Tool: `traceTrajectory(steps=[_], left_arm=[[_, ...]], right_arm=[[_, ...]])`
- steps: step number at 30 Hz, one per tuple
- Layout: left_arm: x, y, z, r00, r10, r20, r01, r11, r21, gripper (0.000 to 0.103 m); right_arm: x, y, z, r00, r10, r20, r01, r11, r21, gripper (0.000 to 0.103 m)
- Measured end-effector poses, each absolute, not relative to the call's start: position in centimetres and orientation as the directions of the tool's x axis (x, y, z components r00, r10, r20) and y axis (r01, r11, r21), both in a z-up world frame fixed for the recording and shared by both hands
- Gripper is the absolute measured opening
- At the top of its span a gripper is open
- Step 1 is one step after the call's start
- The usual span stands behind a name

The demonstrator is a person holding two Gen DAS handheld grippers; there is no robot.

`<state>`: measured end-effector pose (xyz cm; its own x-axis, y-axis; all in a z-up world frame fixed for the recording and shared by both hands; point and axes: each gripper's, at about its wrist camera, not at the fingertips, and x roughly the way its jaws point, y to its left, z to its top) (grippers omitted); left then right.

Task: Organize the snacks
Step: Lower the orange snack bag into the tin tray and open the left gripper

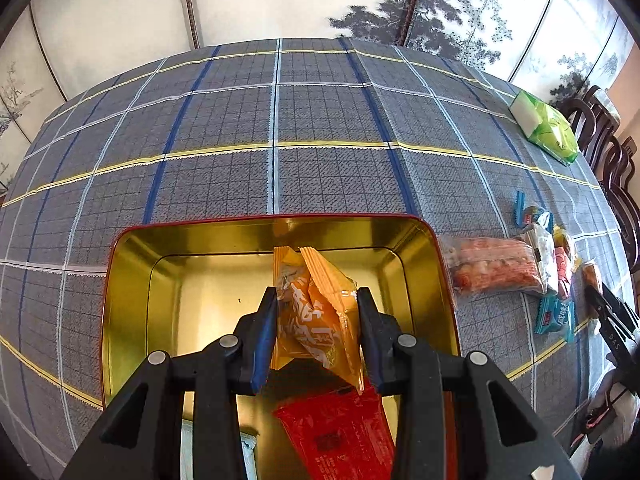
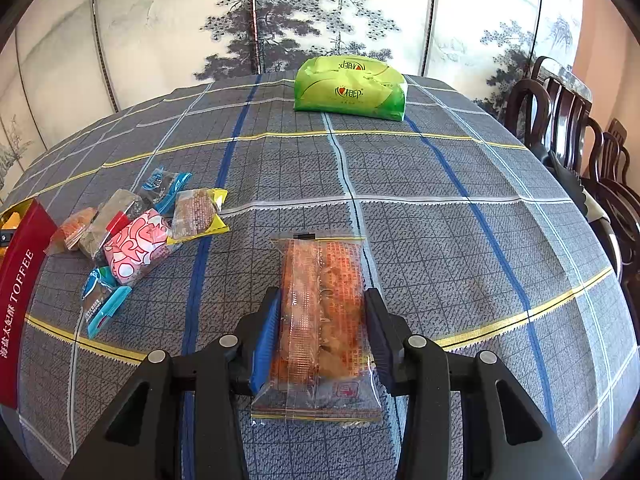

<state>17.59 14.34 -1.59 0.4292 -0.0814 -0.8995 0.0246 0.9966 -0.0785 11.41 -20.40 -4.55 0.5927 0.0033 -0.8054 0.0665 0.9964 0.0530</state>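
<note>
My left gripper (image 1: pixel 317 300) is shut on an orange snack packet (image 1: pixel 316 312) and holds it over the gold inside of a red-rimmed tin (image 1: pixel 132 280). A red packet (image 1: pixel 340 432) lies in the tin below it. My right gripper (image 2: pixel 320 304) is shut on a long clear packet of orange-red snacks (image 2: pixel 322 308), close over the tablecloth. A pile of small snacks (image 2: pixel 136 236) lies to its left, next to the red tin wall marked TOFFEE (image 2: pixel 20 292). The same pile shows in the left wrist view (image 1: pixel 532 264), right of the tin.
A green tissue pack (image 2: pixel 350 88) lies at the far side of the checked tablecloth (image 2: pixel 440 220); it also shows in the left wrist view (image 1: pixel 546 126). Dark wooden chairs (image 2: pixel 568 120) stand along the right edge. A painted folding screen (image 2: pixel 280 16) stands behind the table.
</note>
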Motion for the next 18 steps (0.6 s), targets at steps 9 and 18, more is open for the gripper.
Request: traceTrajectory(steps=[9,18], left_arm=[[17.8,14.3,-2.5,0.414,-0.093,-0.905,0.032,0.996,-0.087,0.034],[18.3,14.2,-2.8,0.413,-0.097,-0.906,0.054,0.995,-0.082,0.035]], right_arm=[[11.5,-20.3,-4.6,0.592,0.002,-0.806,0.066,0.997,0.051,0.044],[11.5,-20.3,-4.6,0.592,0.001,-0.806,0.066,0.997,0.05,0.045]])
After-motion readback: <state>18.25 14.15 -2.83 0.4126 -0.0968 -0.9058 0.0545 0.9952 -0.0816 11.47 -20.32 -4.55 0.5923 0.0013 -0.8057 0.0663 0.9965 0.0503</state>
